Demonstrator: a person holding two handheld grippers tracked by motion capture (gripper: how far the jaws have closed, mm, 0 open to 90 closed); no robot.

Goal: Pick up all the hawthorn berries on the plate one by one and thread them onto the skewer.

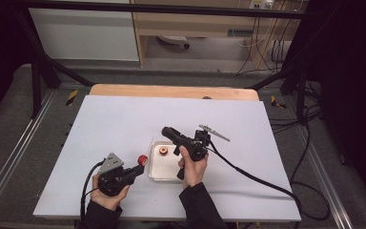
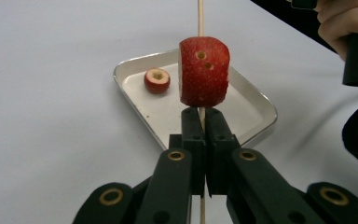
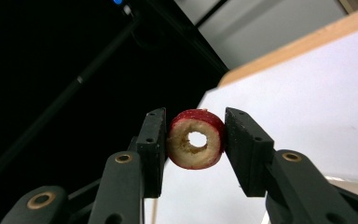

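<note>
I see one table (image 1: 124,124) under my high view, its white top covering all but a strip of bare wood at the far edge. On it sits one shallow metal tray (image 1: 158,172), just right of the table's middle and near my side. I count two grippers. The left gripper (image 1: 140,167) lies low at the tray's left edge; its jaws are pressed fully together on one thin wooden skewer (image 2: 200,18), which runs up between them and on past the tray. The right gripper (image 1: 167,131) is lifted over the tray, its jaws part way open and clamped on a ring of fruit. I count three red fruit pieces in all. The biggest is a strawberry chunk (image 2: 203,72), threaded on the skewer just above the left jaws, with two small holes in its upper face; in the high view it shows as a red spot touching the tray's left rim. The second is the cored ring slice (image 3: 196,139), red skin outside, pale flesh and a round hole through the middle, squeezed between both pads of the right gripper and held in the air above the table. The third is a small cored slice (image 2: 157,80) lying alone in the tray's far left corner, well apart from the skewered chunk.
</note>
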